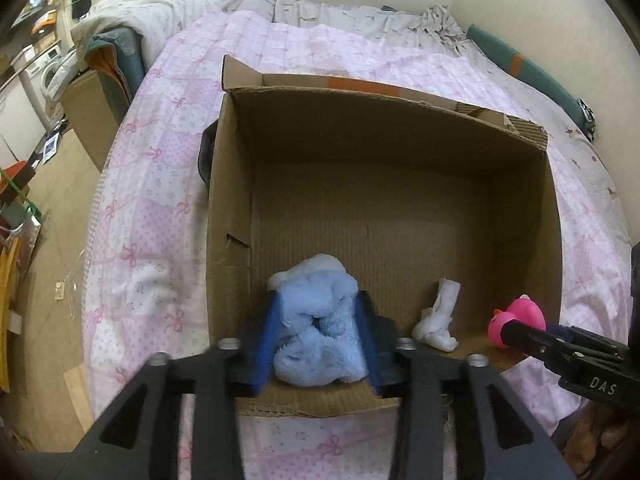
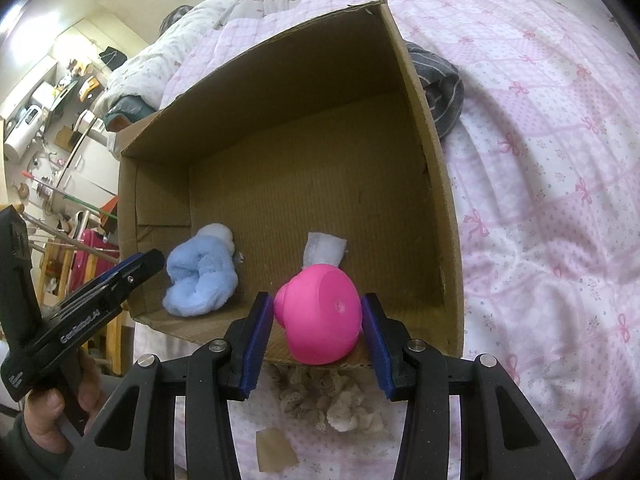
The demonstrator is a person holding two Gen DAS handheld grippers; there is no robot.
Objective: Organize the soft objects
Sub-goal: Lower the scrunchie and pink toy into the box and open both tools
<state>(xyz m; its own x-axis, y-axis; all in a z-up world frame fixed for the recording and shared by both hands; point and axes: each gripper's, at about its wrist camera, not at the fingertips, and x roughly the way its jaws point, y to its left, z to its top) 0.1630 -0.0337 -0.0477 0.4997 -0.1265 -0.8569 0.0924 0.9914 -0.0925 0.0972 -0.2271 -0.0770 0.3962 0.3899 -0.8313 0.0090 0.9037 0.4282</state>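
A: Left tool [image 1: 320, 328]?
B: Clamped on the fluffy blue sock [image 1: 318, 328], blue pads pressed into both sides. It sat low inside the cardboard box [image 1: 400, 140], near the front wall.

A: Right tool [image 2: 318, 320]?
B: Held the pink rubber duck [image 2: 320, 316] between its pads, just over the box's front edge. Pads looked touching or just beside it; firm grip, couldn't tell.

A: Anything else in the box?
B: A white sock [image 1: 438, 316] lay on the box floor, between the blue sock and the duck.

A: Where was the box?
B: On a bed with a pink bow-print quilt [image 2: 540, 160]. A grey striped cloth [image 2: 442, 92] lay against the box's outer wall. Crumpled beige fabric [image 2: 332, 400] lay on the quilt before the box.
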